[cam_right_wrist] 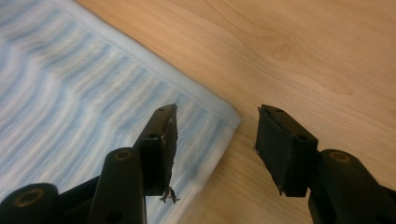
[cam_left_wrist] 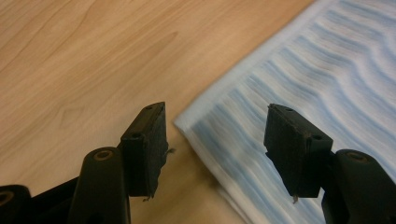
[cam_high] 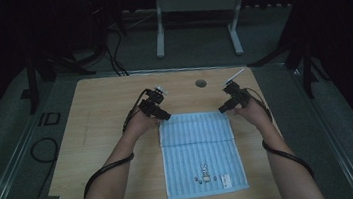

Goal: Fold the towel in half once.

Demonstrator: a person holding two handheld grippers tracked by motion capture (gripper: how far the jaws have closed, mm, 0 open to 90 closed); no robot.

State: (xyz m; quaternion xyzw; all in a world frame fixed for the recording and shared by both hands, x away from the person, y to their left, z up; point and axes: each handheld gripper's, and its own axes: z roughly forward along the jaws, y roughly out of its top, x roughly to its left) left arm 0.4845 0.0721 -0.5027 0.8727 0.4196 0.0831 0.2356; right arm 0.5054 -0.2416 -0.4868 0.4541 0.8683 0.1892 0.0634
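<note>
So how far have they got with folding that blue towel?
One fold looks done: the towel's far part lies doubled over the near part. Both tongs, left and right, sit open at the far corners, gripping nothing. Any further fold, if one is planned, is yet to be made.

Wooden table [cam_high: 103, 138], white frame [cam_high: 194, 7] standing beyond it

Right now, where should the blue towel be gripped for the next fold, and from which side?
Probably the two far corners of the towel, taken from outside. It lies flat, far edge doubled over; the left gripper and right gripper stand open over them.
</note>
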